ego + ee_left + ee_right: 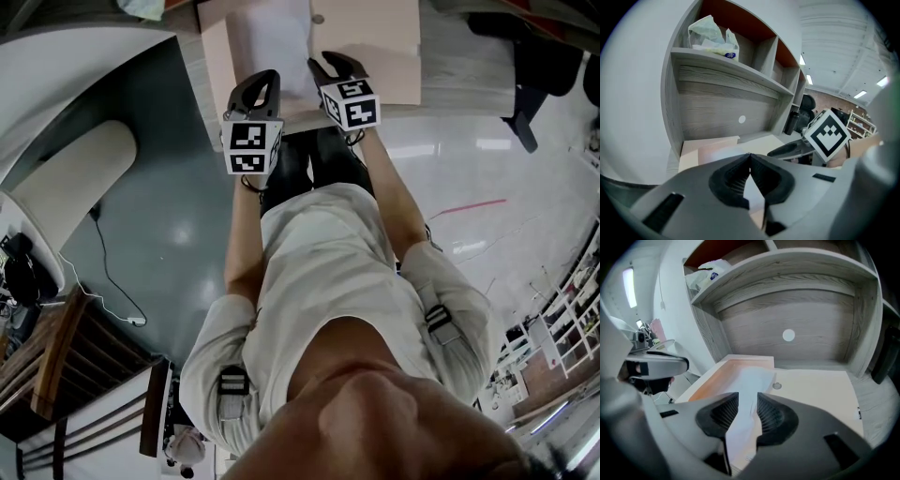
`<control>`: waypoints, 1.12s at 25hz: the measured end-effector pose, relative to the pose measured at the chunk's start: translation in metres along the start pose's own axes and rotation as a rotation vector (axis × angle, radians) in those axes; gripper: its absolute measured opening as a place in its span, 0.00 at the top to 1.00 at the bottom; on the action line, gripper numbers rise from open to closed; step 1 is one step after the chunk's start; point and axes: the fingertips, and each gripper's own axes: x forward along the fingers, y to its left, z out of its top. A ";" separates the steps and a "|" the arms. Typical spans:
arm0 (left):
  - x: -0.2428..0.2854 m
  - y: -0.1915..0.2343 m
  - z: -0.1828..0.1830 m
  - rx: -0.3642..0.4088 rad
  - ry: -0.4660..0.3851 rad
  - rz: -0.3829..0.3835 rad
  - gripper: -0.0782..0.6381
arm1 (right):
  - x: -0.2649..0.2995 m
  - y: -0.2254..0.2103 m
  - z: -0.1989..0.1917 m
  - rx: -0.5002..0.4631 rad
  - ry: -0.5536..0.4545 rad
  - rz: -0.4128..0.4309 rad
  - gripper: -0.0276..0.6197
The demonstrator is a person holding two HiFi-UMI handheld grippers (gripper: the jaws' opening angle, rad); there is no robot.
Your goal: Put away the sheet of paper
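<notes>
Arms (398, 202) outstretched, left tongs (266, 77) pinched, right tongs (324, 64) parted above paper (272, 37)

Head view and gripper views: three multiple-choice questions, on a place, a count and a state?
1. Where does the white sheet of paper lie? A on the floor; B in the shallow peach-coloured tray; C on a shelf.
2. How many hand-held grippers show? A one; B two; C four.
3. The right hand-held gripper's jaws are: A apart; B clamped on a bag; C out of view.
Answers: B, it lies inside the tray's rim; B, the left hand-held gripper beside the right; A, a gap separates them.
</notes>
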 end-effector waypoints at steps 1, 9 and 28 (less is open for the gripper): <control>-0.001 -0.001 0.003 0.005 -0.006 -0.003 0.86 | -0.006 0.002 0.005 -0.007 -0.015 -0.002 0.74; -0.020 -0.008 0.041 0.044 -0.080 -0.017 0.86 | -0.065 0.022 0.053 -0.072 -0.160 -0.006 0.79; -0.108 -0.031 0.149 0.156 -0.304 -0.025 0.86 | -0.203 0.079 0.163 -0.247 -0.488 0.005 0.91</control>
